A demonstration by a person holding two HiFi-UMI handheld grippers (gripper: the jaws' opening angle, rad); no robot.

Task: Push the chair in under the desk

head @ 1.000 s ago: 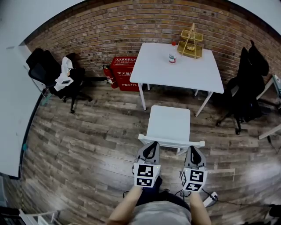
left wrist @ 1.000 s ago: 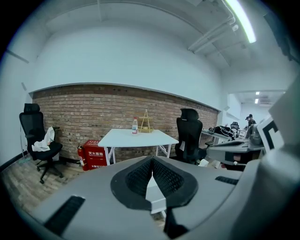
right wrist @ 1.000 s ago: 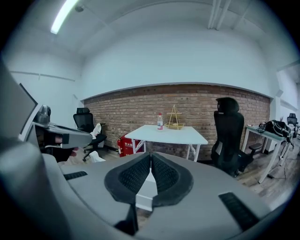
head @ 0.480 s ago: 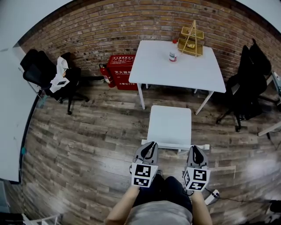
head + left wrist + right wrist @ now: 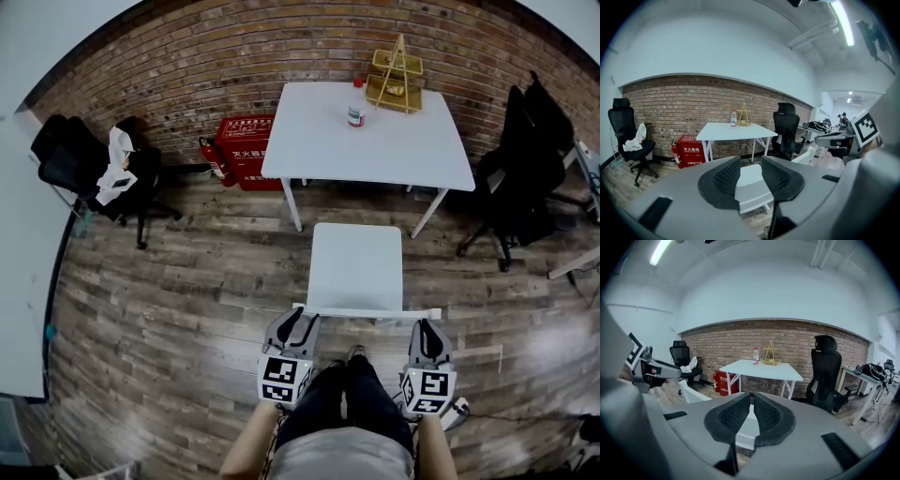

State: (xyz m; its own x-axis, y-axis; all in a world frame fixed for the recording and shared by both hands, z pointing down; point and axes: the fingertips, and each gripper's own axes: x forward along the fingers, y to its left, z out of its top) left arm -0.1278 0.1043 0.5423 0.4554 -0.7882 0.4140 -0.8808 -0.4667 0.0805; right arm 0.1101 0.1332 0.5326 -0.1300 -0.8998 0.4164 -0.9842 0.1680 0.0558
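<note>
Looks like pre-push: white square-seat chair (image 5: 356, 267) stands before white rectangular desk (image 5: 370, 141), not under; left gripper (image 5: 300, 321) jaws just opened, nothing between, right gripper (image 5: 427, 328) closed empty; next, brace both on backrest (image 5: 366, 312), shove straight.

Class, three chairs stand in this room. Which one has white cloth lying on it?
The black office chair at the head view's left, near the red box. The black chair at the right and the white chair show none.

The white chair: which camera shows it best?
The head view: the whole chair shows from above, seat and backrest, standing short of the desk. The two gripper views each show only a white sliver of it between their jaws.
</note>
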